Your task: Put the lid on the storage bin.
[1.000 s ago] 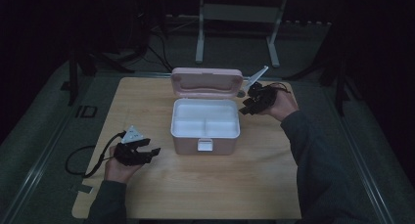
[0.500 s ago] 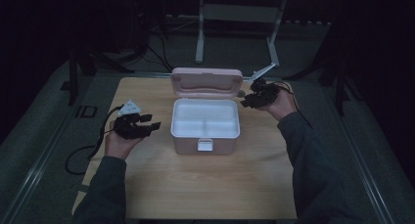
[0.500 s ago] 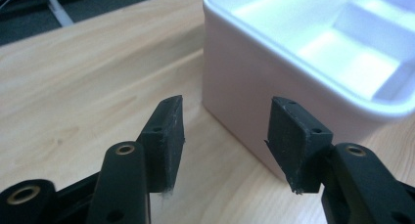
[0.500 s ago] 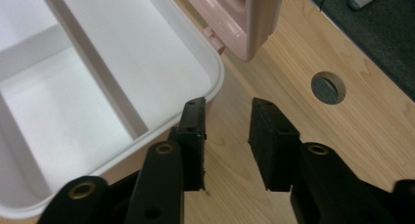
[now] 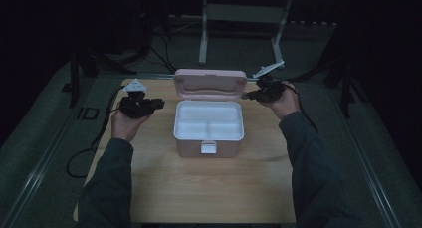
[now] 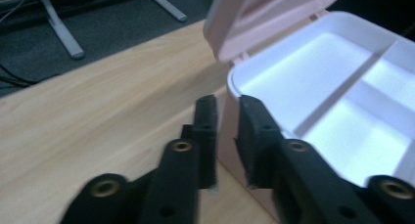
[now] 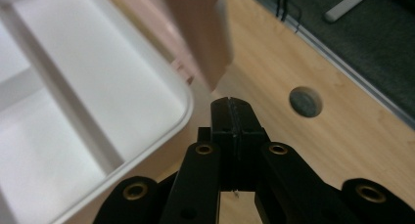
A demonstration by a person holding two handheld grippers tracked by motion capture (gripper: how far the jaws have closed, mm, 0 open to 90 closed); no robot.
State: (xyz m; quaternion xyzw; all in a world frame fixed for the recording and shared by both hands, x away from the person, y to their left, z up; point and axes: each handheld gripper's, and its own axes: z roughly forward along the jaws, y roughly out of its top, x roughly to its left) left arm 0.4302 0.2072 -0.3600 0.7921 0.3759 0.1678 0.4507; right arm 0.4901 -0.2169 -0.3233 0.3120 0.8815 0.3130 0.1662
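Flanking the open pink box (image 5: 209,126) at mid-table, we hold both grippers by its lid (image 5: 210,81) — right gripper (image 7: 230,102) pressed together, empty. The left gripper (image 6: 226,102) has just been closing, jaws a sliver apart, nothing between. Next, we judge, comes nudging the lid down evenly.

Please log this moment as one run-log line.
box: open, nothing inside | left hand-held gripper: closing, nothing between jaws | right hand-held gripper: shut, nothing held

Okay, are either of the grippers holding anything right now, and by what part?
Nothing is held. The right gripper is shut on nothing; the left gripper's jaws have been closing, empty, beside the open box.
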